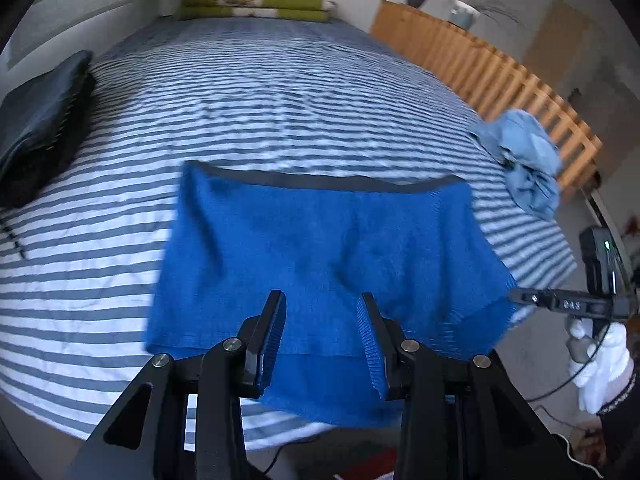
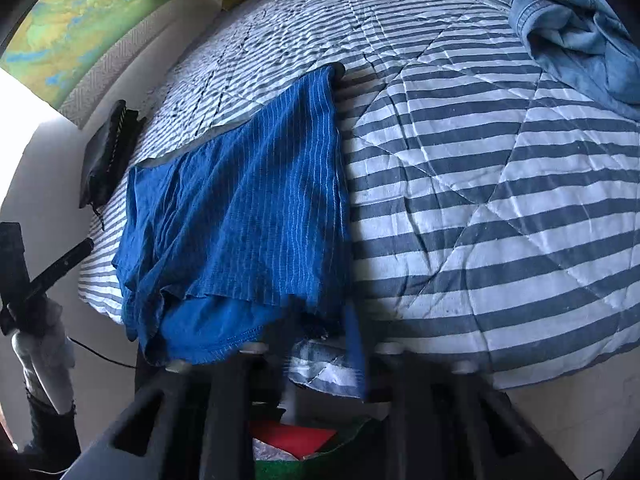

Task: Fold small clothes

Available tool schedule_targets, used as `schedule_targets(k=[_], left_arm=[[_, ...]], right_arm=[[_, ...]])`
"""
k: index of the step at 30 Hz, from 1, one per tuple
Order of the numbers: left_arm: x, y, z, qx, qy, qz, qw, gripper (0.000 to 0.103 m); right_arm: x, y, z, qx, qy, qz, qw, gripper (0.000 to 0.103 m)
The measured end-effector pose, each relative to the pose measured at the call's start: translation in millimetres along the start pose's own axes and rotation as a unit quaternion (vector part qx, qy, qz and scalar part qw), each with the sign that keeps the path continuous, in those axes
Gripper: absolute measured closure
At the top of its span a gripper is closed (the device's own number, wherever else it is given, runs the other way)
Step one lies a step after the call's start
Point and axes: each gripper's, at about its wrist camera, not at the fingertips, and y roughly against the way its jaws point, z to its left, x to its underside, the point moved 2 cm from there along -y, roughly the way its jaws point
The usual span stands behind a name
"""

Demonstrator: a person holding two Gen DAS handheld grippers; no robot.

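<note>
Hovering over the near hem, the left tongs (image 1: 322, 320) gape wide, empty, above the blue shorts (image 1: 320, 248) spread flat on the striped bed (image 1: 280, 92) for folding. Right tongs (image 2: 316, 344) at the corner; grip hidden, can't tell.

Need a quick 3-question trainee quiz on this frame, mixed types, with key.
1. True or false: the left tool is open over the blue shorts.
2. Where is the light denim garment lying? A) near the bed's right edge B) on the folded blankets C) on the floor
3. Fill in: the shorts lie on a ____ quilt.

Key: 1 true; 2 A; 3 striped
</note>
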Motion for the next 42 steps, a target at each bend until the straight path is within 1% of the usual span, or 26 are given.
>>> schedule_targets(k=[2,5,8,9,11,12,13,14,15,19,22,26,27,28,29,30,31,33,34,36,37,38,40,42], left_arm=[[2,-2,-19,0.006,-0.02,0.003,0.9998,0.063],[5,-10,-62,0.009,-0.076,0.008,0.997,0.063],[9,-20,-103,0.032,-0.119,0.019,0.9922,0.063],[10,-26,-123,0.041,-0.139,0.024,0.9891,0.063],[11,-33,-148,0.052,-0.163,0.027,0.9848,0.062],[12,-38,-167,0.062,-0.178,0.028,0.9816,0.059],[12,-42,-178,0.071,-0.185,0.03,0.9797,0.057],[12,-46,-189,0.081,-0.192,0.032,0.9775,0.052],[12,-53,-202,0.089,-0.2,0.036,0.975,0.05],[10,-78,-246,0.119,-0.219,0.053,0.967,0.05],[10,-97,-266,0.116,-0.233,0.064,0.9633,0.05],[17,-124,-278,0.121,-0.241,0.094,0.9583,0.05],[18,-129,-279,0.12,-0.242,0.101,0.9576,0.054],[19,-134,-277,0.119,-0.24,0.106,0.9577,0.06],[20,-139,-276,0.116,-0.236,0.111,0.9584,0.078],[21,-140,-273,0.117,-0.23,0.114,0.9593,0.087],[21,-142,-271,0.124,-0.219,0.115,0.961,0.088],[20,-138,-264,0.131,-0.202,0.11,0.9642,0.099],[19,-133,-260,0.133,-0.193,0.102,0.9668,0.1],[16,-124,-252,0.146,-0.175,0.096,0.969,0.1],[14,-118,-248,0.152,-0.166,0.091,0.9701,0.1],[11,-112,-244,0.152,-0.161,0.084,0.9716,0.101],[6,-100,-233,0.154,-0.145,0.071,0.9747,0.101],[1,-90,-220,0.162,-0.125,0.063,0.9767,0.101]], right_arm=[[1,11,0,-0.005,-0.004,-0.014,1.0,0.099],[1,29,-2,0.001,-0.004,-0.033,0.999,0.099],[3,31,1,-0.011,0.015,-0.022,1.0,0.098],[5,31,1,-0.008,0.019,-0.017,1.0,0.097],[6,32,-4,-0.014,0.006,-0.014,1.0,0.095],[6,34,-9,-0.018,-0.005,-0.021,1.0,0.094],[5,37,-16,-0.019,-0.018,-0.029,0.999,0.094],[4,39,-21,-0.02,-0.029,-0.036,0.999,0.094],[4,41,-27,-0.021,-0.038,-0.04,0.998,0.094],[-1,50,-46,-0.02,-0.068,-0.054,0.996,0.094],[-9,56,-55,-0.007,-0.075,-0.068,0.995,0.093],[-25,61,-64,-0.009,-0.083,-0.081,0.993,0.09],[-31,62,-66,-0.013,-0.085,-0.082,0.993,0.089],[-36,61,-67,-0.017,-0.086,-0.082,0.993,0.088],[-42,60,-68,-0.022,-0.087,-0.083,0.992,0.087],[-50,58,-67,-0.028,-0.086,-0.084,0.992,0.085],[-56,56,-66,-0.033,-0.084,-0.082,0.993,0.084],[-71,47,-60,-0.04,-0.079,-0.08,0.993,0.078],[-79,42,-57,-0.043,-0.074,-0.078,0.993,0.076],[-92,31,-50,-0.049,-0.068,-0.074,0.994,0.066],[-98,25,-46,-0.052,-0.064,-0.07,0.994,0.064],[-106,15,-40,-0.059,-0.056,-0.061,0.995,0.059],[-116,0,-32,-0.059,-0.048,-0.049,0.996,0.058],[-126,-15,-27,-0.047,-0.049,-0.04,0.997,0.058]])
